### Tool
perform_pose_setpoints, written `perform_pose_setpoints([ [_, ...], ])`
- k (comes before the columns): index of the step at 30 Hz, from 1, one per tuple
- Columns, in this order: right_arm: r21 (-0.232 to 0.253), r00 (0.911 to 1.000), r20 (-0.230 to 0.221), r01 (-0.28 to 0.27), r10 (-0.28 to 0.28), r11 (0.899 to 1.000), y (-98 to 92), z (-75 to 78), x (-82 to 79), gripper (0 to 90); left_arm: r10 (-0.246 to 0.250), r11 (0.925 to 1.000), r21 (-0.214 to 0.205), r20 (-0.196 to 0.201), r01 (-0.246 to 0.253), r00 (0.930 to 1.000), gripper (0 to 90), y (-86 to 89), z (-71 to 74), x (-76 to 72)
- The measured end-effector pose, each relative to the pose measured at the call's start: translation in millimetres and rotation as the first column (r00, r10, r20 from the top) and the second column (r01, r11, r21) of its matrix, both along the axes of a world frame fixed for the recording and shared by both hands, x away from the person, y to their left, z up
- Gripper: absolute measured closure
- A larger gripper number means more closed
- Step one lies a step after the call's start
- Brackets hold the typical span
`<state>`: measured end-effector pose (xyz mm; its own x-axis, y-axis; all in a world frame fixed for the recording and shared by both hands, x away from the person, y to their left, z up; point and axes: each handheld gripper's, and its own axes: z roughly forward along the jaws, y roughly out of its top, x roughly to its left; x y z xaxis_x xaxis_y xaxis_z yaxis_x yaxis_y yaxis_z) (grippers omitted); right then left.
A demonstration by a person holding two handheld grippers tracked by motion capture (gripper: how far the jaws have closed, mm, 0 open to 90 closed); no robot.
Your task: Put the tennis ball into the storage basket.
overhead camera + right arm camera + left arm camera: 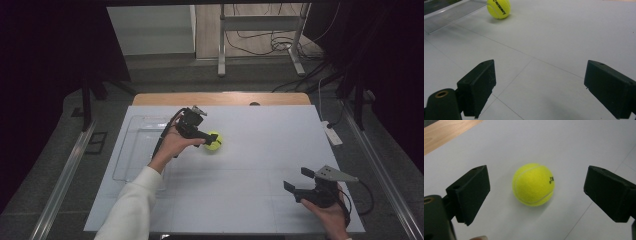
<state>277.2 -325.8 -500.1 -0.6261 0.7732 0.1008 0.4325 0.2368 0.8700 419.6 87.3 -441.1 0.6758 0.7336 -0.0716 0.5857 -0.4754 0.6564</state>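
Here: left tongs (534, 192) spread around ball (533, 184) | tray (135, 150) beside | path clear

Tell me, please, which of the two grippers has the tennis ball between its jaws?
The left gripper: its open jaws flank the tennis ball without touching. The right gripper sits far off.

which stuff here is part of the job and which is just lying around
In the job:
- tennis ball
- left gripper, fingers open either side of the ball

Lying about:
- clear tray
- right gripper, idle and open
- white power strip
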Motion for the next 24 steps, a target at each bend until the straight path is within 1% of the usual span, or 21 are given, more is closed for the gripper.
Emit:
perform_pose_setpoints([
  [4,0.001,1.0,-0.001,0.0,0.0,1.0,0.1,-0.2,0.0,10.7,-0.002,1.0,0.01,-0.01,0.002,0.9999,7.8,-3.8,-2.4,5.0],
  [9,0.0,1.0,-0.003,0.0,0.0,1.0,-0.2,-0.3,0.2,10.7,-0.003,0.9999,0.013,-0.015,0.003,0.9999,7.8,-7.6,-4.5,7.8],
  [16,-0.002,1.0,-0.002,-0.001,0.001,1.0,-0.3,-0.6,0.2,10.7,-0.009,0.9997,0.025,-0.039,0.01,0.9992,7.6,-15.3,-13.3,13.6],
  [24,-0.004,1.0,-0.004,0.0,0.0,1.0,-0.8,-0.7,0.3,10.7,-0.006,0.9993,0.037,-0.059,0.008,0.9983,7.2,-18.4,-20.3,18.7],
])
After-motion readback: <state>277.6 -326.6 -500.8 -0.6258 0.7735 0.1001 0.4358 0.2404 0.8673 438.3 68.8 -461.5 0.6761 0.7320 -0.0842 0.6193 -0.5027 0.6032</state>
